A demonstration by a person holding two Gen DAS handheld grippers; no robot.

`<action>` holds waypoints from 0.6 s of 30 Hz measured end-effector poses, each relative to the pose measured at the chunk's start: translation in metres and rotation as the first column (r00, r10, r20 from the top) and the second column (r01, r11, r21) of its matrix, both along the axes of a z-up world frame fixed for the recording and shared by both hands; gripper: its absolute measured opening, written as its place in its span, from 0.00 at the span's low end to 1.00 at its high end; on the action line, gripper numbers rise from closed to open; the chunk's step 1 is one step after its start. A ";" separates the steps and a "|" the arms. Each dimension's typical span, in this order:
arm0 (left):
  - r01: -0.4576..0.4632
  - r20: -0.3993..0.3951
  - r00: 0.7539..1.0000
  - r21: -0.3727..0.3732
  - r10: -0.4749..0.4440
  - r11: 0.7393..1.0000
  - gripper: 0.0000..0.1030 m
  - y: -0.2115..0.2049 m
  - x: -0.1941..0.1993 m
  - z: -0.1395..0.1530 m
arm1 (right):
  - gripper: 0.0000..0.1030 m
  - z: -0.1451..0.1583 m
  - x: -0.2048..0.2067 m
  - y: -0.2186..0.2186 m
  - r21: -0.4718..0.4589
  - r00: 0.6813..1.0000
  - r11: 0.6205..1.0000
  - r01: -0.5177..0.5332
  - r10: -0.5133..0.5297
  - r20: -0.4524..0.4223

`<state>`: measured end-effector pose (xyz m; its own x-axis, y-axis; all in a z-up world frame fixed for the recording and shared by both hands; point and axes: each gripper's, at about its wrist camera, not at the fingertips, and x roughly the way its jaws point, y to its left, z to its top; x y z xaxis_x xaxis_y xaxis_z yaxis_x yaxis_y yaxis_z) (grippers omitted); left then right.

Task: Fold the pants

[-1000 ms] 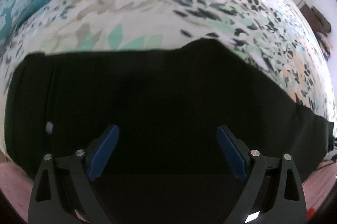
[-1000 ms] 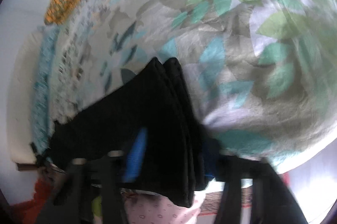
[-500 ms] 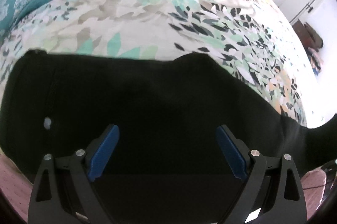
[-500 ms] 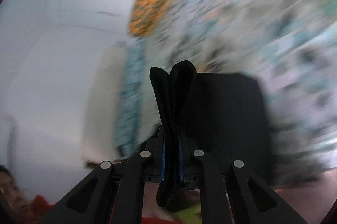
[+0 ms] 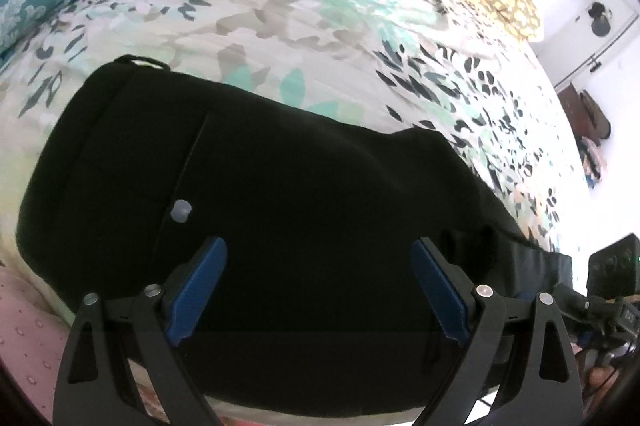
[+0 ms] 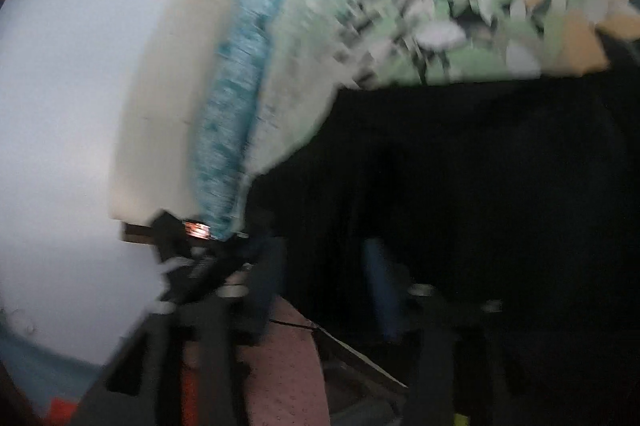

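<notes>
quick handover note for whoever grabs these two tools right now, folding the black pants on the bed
Left tool: open, empty, hovering over the black pants.
Right tool: jaws opening; view blurred, no cloth visibly clamped between the pads.
Pants: lying on the floral bedspread near the bed's front edge, dark cloth partly doubled over.
Done: a fold looks laid down.
Left: check the edges line up, smooth the cloth, probably fold once more.

The black pants (image 6: 460,185) are released by the right gripper (image 6: 320,290), whose jaws are opening. The gripper is now seen at the right edge of the left wrist view.
</notes>
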<state>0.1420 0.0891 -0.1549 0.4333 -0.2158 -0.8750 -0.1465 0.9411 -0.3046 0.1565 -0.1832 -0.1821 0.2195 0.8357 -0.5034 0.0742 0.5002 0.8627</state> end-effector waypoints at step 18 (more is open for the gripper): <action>0.429 -0.059 0.903 0.089 -0.426 0.899 0.63 -0.163 -0.015 -0.013 | 0.71 0.071 -0.129 -0.160 -0.355 0.898 0.863 0.361 -0.218 0.383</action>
<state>0.1272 -0.0736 -0.1676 0.2856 -0.2863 -0.9146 0.2672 0.9403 -0.2110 0.0277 -0.3427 -0.1113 0.6257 0.4433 -0.6418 0.0292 0.8090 0.5871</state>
